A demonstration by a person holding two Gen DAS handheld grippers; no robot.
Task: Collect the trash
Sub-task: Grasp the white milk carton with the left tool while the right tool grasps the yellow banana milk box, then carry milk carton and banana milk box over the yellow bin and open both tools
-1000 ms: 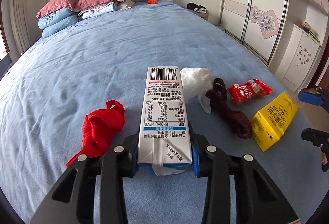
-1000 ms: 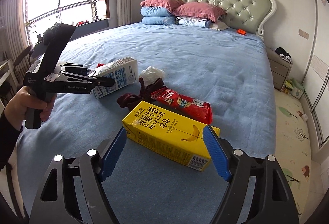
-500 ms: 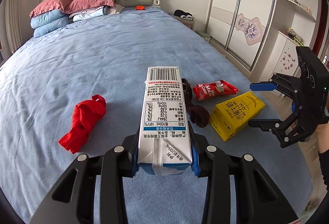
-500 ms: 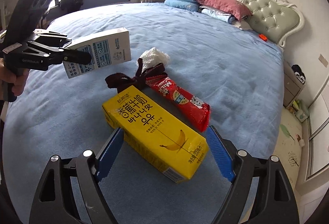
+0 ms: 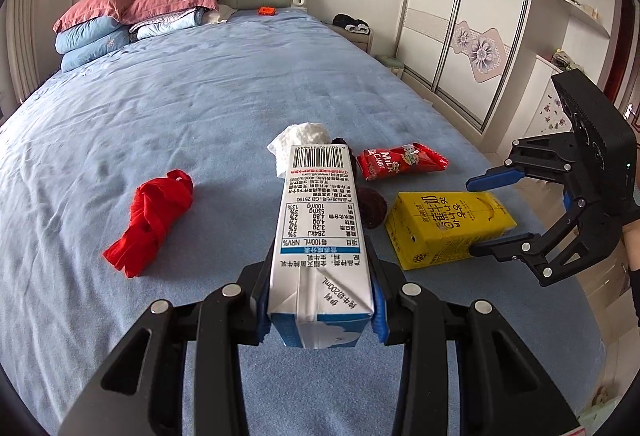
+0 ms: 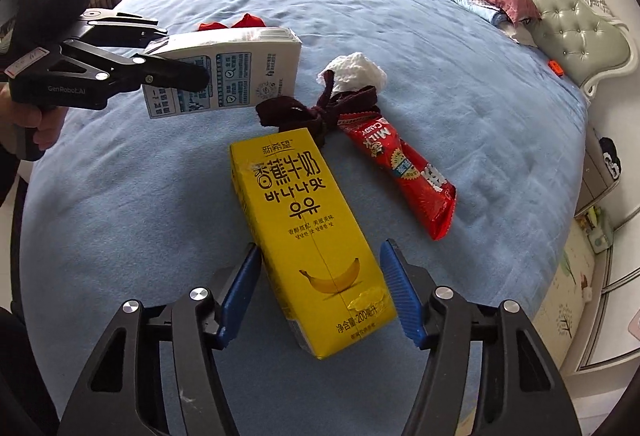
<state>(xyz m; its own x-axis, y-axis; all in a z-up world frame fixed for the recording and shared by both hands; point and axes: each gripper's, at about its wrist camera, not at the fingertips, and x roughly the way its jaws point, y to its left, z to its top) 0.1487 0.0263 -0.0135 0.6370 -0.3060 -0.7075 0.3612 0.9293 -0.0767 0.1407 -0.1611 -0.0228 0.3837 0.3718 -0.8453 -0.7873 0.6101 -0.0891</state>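
My left gripper [image 5: 318, 310] is shut on a white and blue milk carton [image 5: 318, 236] and holds it above the blue bed; the carton also shows in the right wrist view [image 6: 236, 73]. My right gripper [image 6: 320, 288] is open, its blue pads on either side of the near end of a yellow banana milk carton [image 6: 308, 232] that lies on the bed; the carton also shows in the left wrist view [image 5: 444, 226]. A red candy wrapper [image 6: 404, 175] and a crumpled white tissue [image 6: 356, 71] lie beyond it.
A dark maroon knotted cloth [image 6: 316, 111] lies between the cartons and the tissue. A red cloth [image 5: 152, 218] lies to the left. Pillows [image 5: 132, 15] and a headboard stand at the far end. Wardrobes [image 5: 472, 19] stand along the right of the bed.
My right gripper has moved in over the yellow carton, its open pads now beside the carton's near end. My left gripper has kept hold of the lifted milk carton.
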